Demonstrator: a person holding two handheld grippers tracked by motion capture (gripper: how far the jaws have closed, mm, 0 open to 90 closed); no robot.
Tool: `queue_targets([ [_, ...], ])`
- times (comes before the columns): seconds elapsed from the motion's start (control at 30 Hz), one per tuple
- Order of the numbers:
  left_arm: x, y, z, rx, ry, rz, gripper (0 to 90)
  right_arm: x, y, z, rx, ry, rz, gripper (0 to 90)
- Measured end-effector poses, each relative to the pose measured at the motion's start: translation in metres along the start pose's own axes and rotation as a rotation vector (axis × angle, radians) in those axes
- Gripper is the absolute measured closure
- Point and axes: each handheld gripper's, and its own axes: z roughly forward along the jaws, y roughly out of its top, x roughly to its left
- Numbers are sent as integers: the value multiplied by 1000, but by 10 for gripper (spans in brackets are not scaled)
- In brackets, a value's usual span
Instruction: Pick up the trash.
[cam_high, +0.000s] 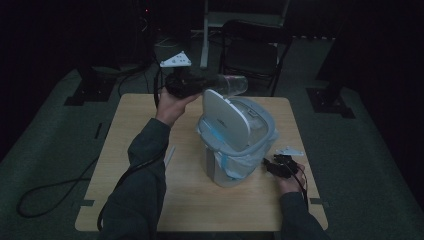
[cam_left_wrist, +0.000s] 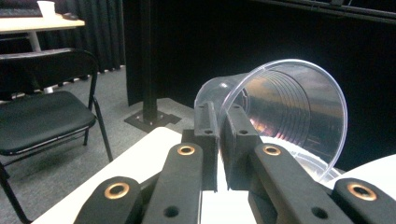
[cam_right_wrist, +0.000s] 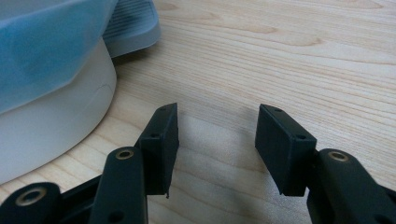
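Note:
High over the back of the wooden table (cam_high: 150, 200), my left gripper (cam_high: 214, 84) is shut on the wall of a clear plastic cup (cam_high: 234, 85). The cup lies on its side above a white bin (cam_high: 220, 172) whose lid (cam_high: 225, 120) stands raised. In the left gripper view the jaws (cam_left_wrist: 219, 122) pinch the cup (cam_left_wrist: 289, 107) near its rim, mouth turned toward the camera. My right gripper (cam_high: 268, 165) rests low beside the bin's right side, open. In its own view nothing lies between the right gripper (cam_right_wrist: 217, 135) jaws, with the bin (cam_right_wrist: 51, 116) at the left.
A pale liner bag (cam_high: 235, 162) hangs over the bin's rim. A thin white stick (cam_high: 169, 156) lies on the table left of the bin. A black folding chair (cam_high: 250, 50) stands behind the table. Cables trail on the floor (cam_high: 45, 192) at the left.

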Motion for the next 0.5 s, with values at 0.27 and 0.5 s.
queue_targets([
  [0.27,-5,4,-5,-14,-12,17,864,0,0,0,0,0,0,483],
  [0.5,-9,6,-6,-16,-23,27,860,0,0,0,0,0,-1,483],
])
